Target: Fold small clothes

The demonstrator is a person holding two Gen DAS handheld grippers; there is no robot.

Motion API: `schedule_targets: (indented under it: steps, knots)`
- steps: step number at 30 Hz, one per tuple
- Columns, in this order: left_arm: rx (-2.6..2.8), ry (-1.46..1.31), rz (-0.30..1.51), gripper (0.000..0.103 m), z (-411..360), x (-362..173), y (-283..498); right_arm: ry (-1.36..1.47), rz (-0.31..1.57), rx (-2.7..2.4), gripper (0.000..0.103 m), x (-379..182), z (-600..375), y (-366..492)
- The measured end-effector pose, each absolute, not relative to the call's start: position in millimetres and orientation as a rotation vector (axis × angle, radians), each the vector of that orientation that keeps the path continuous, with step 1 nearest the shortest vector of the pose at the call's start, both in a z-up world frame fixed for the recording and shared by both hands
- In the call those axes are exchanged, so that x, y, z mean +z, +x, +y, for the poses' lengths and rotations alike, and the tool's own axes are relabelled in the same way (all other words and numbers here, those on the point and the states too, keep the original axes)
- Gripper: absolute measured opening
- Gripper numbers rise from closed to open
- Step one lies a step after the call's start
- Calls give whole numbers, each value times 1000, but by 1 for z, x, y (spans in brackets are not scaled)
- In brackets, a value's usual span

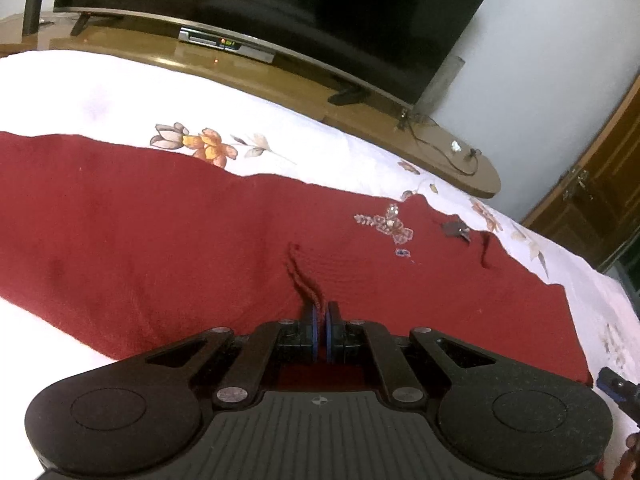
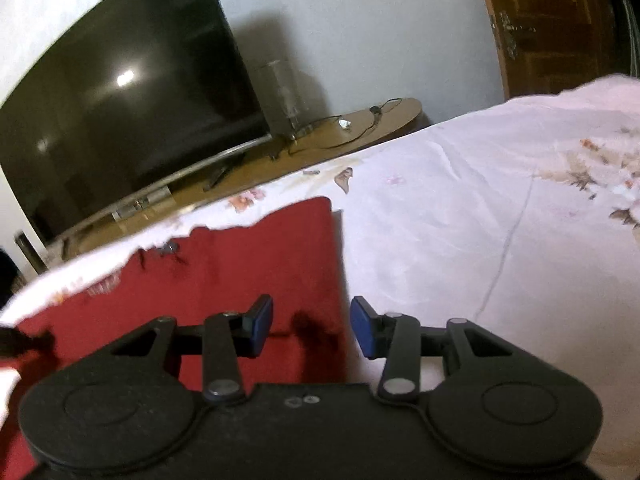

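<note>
A dark red knitted garment (image 1: pixel 160 220) lies spread flat on the white floral bedsheet (image 1: pixel 280 120), with a small beaded motif (image 1: pixel 390 226) near its far edge. My left gripper (image 1: pixel 320 312) is shut on a pinched ridge of the red fabric at the garment's near side. In the right wrist view the same garment (image 2: pixel 240 272) ends in a straight right edge on the bedsheet (image 2: pixel 460 220). My right gripper (image 2: pixel 312 328) stands open just above that edge, its blue pads apart with nothing gripped between them.
Beyond the bed a large dark television (image 1: pixel 280 8) stands on a wooden stand (image 1: pixel 360 116) with a set-top box (image 1: pixel 224 42) and loose cables. A glass vase (image 2: pixel 280 96) stands beside the screen. A wooden door (image 2: pixel 552 20) is at the far right.
</note>
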State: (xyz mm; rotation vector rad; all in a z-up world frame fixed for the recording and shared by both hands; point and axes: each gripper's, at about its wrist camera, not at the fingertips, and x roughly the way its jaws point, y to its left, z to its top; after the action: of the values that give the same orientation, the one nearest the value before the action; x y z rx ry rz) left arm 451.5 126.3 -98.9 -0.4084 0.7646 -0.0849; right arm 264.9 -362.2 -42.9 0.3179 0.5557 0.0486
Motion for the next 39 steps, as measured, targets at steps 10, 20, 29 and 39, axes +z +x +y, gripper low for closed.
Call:
schedule_targets:
  steps: [10,20,29,39]
  knots:
    - [-86,-379,765,3,125,-104,453,302,637,36,41,-58,-370,284]
    - [-75,-370,747,3,123,-105,451,396,610,111,44,-48,-397,386]
    - [-14,-344,688,3,122,-107,440,319,648,119,8,-63,-389,406]
    - [57,-312,587,4,133,-76,419,225,560,139,33,-37,-395,364]
